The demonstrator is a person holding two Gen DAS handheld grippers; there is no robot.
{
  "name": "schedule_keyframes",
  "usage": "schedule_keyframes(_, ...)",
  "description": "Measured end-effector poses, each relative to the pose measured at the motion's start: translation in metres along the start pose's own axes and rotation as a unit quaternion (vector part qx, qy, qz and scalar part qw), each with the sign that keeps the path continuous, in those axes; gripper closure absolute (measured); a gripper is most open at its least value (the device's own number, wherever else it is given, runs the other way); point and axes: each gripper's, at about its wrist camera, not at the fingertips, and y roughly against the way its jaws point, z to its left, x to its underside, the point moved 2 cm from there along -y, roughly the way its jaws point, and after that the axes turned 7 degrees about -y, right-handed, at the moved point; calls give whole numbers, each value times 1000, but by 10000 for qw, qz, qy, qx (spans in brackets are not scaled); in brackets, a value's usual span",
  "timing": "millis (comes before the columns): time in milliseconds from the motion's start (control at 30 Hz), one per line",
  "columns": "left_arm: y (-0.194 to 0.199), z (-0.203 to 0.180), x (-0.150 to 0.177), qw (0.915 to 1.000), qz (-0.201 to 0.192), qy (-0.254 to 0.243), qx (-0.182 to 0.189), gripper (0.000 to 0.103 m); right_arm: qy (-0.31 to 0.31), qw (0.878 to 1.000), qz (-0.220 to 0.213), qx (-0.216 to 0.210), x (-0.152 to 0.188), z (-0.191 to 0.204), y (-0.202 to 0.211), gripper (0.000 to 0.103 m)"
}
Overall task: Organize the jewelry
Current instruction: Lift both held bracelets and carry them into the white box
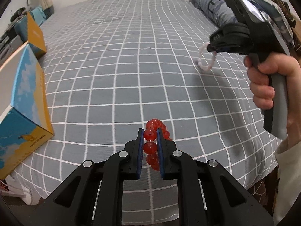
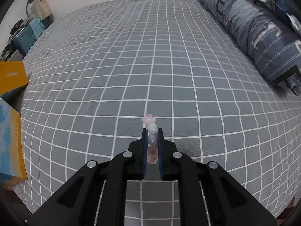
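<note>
My left gripper [image 1: 150, 131] is shut on a red bead bracelet [image 1: 150, 134], which hangs between the blue pads above the grey checked bed. My right gripper [image 2: 152, 130] is shut on a pale pink and white bead bracelet [image 2: 152, 130]. In the left wrist view the right gripper [image 1: 209, 47] is at the upper right, held in a hand, with the pink bracelet [image 1: 204, 60] dangling from its tips above the bed. An open blue and yellow box [image 1: 22, 101] stands at the left edge of the bed, left of my left gripper.
The bed [image 1: 131, 66] has a grey sheet with a white grid. A rolled blue patterned quilt [image 2: 254, 32] lies along its right side. The box's yellow lid [image 2: 11, 76] stands up at the left. A teal case [image 2: 28, 35] and clutter sit beyond the far left corner.
</note>
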Motion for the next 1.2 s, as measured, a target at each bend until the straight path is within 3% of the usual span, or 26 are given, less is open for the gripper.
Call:
schedule_keyframes(433,28,56,-11,9984,-232,396,-334,90,193,9995,-259,-49,5,32,45,94)
schedule_keyframes(667,56,91,-34,9958,-453,499,-617,90,406,9983,-398,-161,4,65,71,94)
schedule_keyframes(967,96,160,-44,9895,-613,873,-970,90,796,9940,-518,-538,1,135,92,94)
schedule_keyframes(1200,125,230,-28,9803,-692,1337,-1278,90,1202,9861,-630,-958,9,214,113,94)
